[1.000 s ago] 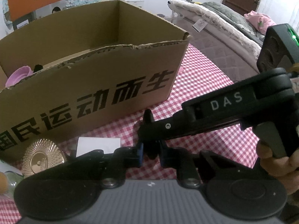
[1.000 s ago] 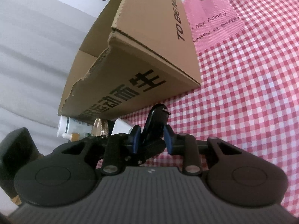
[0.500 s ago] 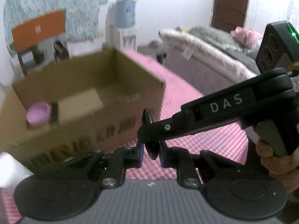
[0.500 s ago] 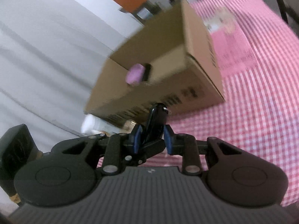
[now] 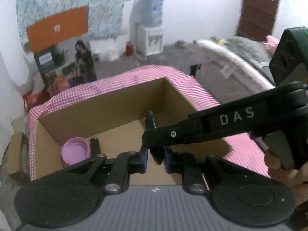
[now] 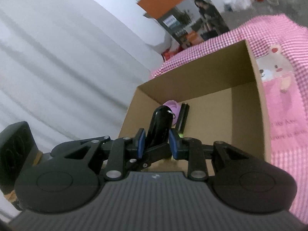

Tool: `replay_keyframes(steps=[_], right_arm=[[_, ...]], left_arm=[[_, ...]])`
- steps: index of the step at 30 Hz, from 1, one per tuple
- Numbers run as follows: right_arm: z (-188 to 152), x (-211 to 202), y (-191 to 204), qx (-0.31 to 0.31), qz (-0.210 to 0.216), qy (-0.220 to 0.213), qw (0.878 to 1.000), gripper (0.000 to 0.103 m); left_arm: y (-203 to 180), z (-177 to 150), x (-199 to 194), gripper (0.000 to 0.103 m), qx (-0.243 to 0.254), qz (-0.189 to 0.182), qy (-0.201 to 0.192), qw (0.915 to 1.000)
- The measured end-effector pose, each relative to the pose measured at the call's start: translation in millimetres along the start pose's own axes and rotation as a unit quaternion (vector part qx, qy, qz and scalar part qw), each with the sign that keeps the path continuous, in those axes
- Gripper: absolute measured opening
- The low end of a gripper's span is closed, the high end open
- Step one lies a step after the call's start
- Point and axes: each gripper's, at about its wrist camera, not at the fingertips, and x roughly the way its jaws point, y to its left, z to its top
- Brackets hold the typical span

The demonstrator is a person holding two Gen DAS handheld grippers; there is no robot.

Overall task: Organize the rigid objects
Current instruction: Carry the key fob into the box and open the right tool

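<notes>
both tools point(image 5: 155, 153) point(image 6: 156, 146) lifted key fob point(image 6: 159, 124) above box point(image 6: 192, 80).

Brown box point(image 5: 119, 104), pink-checked cloth point(image 6: 288, 34), lilac cup point(image 5: 76, 152).

One cardboard box point(image 6: 248, 104) sits open in front of you, with two things inside at its far left: one purple cup point(image 5: 76, 152) and one black cylinder point(image 6: 182, 118). You've got one black key fob point(image 6: 160, 124) and two hand-held grippers.
</notes>
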Motion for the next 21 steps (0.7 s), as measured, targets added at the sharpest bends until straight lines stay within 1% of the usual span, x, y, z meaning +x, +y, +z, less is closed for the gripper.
replay_keyframes(steps=[4, 6, 10, 12, 16, 21], right_arm=[[41.0, 48.2, -18.8, 0.031, -0.016, 0.031, 0.999, 0.026], [55.4, 73.4, -27.0, 0.045, -0.027, 0.046, 0.998, 0.026], [72.8, 113.6, -40.6, 0.059, -0.049, 0.075, 0.994, 0.026], [74.9, 130.0, -45.0, 0.063, -0.057, 0.085, 0.993, 0.026], [75.5, 149.9, -55.0, 0.072, -0.064, 0.099, 0.990, 0.026], [73.1, 158.2, -60.7, 0.087, -0.064, 0.103, 0.989, 0.026]], left_arm=[[30.1, 26.5, 45.4, 0.017, -0.038, 0.011, 0.052, 0.9979], [42.7, 32.5, 65.1, 0.017, -0.050, 0.019, 0.074, 0.9958], [61.1, 37.7, 102.0, 0.017, -0.063, 0.040, 0.120, 0.9900], [66.6, 38.5, 115.4, 0.017, -0.067, 0.048, 0.136, 0.9873], [73.5, 36.1, 130.9, 0.017, -0.078, 0.058, 0.154, 0.9833], [72.8, 36.8, 135.6, 0.017, -0.078, 0.060, 0.156, 0.9828]])
